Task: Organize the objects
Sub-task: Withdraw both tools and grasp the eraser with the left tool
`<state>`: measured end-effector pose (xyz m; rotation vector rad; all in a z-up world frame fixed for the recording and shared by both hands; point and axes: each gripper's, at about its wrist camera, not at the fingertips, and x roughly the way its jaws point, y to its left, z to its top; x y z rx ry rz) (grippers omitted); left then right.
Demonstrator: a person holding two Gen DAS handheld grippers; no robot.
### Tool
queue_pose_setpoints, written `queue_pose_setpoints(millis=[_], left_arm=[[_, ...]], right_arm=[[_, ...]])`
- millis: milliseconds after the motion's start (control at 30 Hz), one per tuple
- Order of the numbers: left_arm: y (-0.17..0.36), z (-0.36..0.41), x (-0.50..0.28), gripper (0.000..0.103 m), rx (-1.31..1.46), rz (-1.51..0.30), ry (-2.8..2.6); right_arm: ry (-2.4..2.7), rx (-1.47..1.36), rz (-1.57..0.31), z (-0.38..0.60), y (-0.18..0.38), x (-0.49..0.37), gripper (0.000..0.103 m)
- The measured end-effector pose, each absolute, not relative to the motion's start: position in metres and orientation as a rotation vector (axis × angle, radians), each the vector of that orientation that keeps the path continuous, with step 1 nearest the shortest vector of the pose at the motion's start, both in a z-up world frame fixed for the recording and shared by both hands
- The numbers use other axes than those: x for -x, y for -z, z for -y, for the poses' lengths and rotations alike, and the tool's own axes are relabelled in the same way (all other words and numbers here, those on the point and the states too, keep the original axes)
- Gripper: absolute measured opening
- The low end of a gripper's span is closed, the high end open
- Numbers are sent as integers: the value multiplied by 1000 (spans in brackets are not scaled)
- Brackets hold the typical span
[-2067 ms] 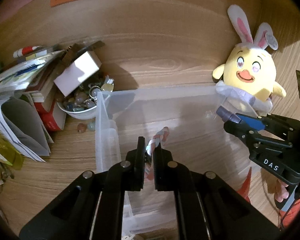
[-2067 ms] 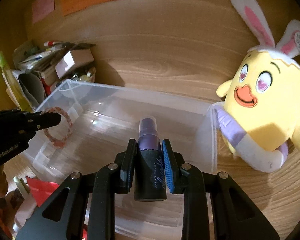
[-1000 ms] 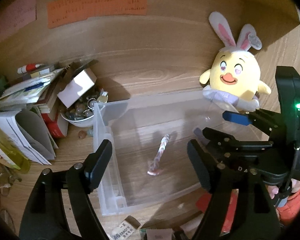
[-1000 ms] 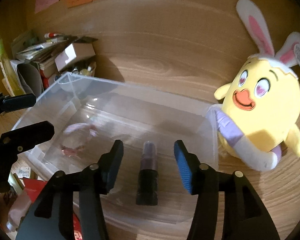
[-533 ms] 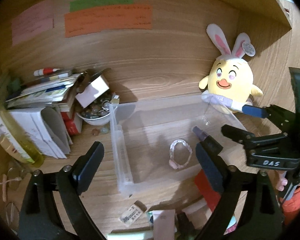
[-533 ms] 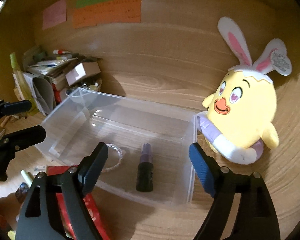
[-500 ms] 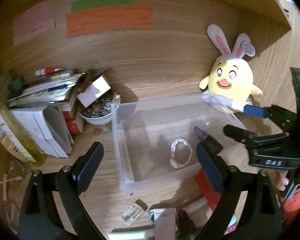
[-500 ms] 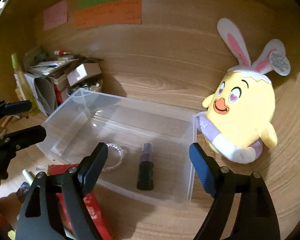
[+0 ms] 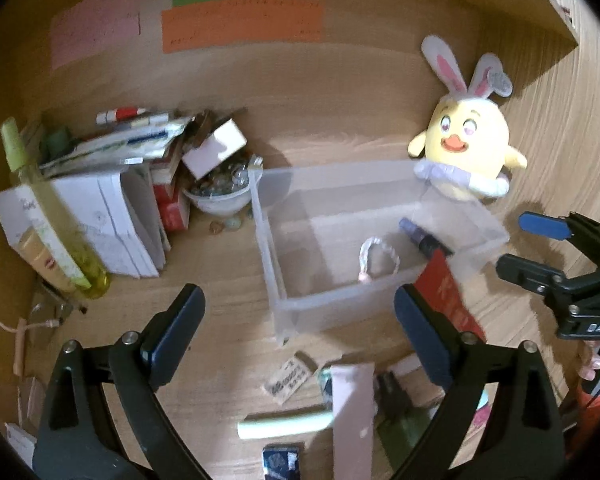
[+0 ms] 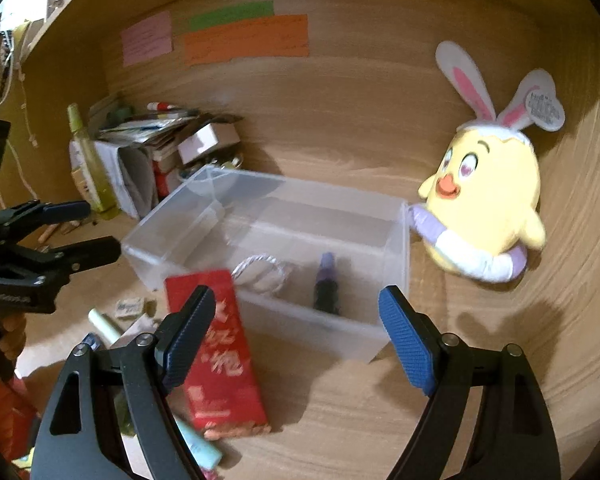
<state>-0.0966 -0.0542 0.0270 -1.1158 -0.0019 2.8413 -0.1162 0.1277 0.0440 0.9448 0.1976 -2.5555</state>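
A clear plastic bin [image 9: 268, 248] [image 10: 396, 264] stands on the wooden desk. Inside it lie a pink-and-white braided bracelet [image 9: 376, 260] [image 10: 260, 268] and a dark spray bottle with a purple top [image 9: 422, 238] [image 10: 326, 284]. My left gripper [image 9: 300, 336] is open and empty, held back from the bin's near left corner. My right gripper [image 10: 296, 332] is open and empty, in front of the bin. A red packet [image 10: 216, 344] [image 9: 446, 296] leans at the bin's front. Each gripper shows in the other's view, the right [image 9: 540, 248] and the left [image 10: 80, 228].
A yellow chick plush with bunny ears [image 9: 464, 152] [image 10: 488, 192] sits right of the bin. Books, papers, a white box and a bowl of stones [image 9: 220, 188] crowd the left, with a yellow-green bottle [image 9: 56, 216]. Small items lie in front: a pale green tube [image 9: 284, 426], a pink box [image 9: 350, 412].
Both grippers let go of the bracelet and the spray bottle into the bin, opened wide, and pulled back and up. The loose items in front of the bin have come into view.
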Motion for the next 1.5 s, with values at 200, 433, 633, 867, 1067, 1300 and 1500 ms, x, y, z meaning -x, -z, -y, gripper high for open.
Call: queue_pose_setpoints(millis=[200,433,633,867,1067,1300,1500], left_arm=[[-2,63,86,97,1221,-35,-2825],[23,79,74,97,1340,-6,-2799],[42,89,72,97,1441,1,-2770],[49,91,76,97,1441,-36,-2765],[48,82,85,92,1415,-83,-2723],[58,77,98,75,1447,-104,-2632],[60,77,98,61,1405,-98,-2650]], right_arm=[[2506,-998,-188,-123,-26,103,82],[2458,-1058,-154,-118,-9,97,82],[2419,-1143,-141,-117,9,96,82],[2375,-1209,-130,-114,22,95,82],[2368,-1207,-191,-102,28,91,82],[2318,-1248,-111,-103,35,98,81],[2327,-1246,-133,-102,38,100,63]])
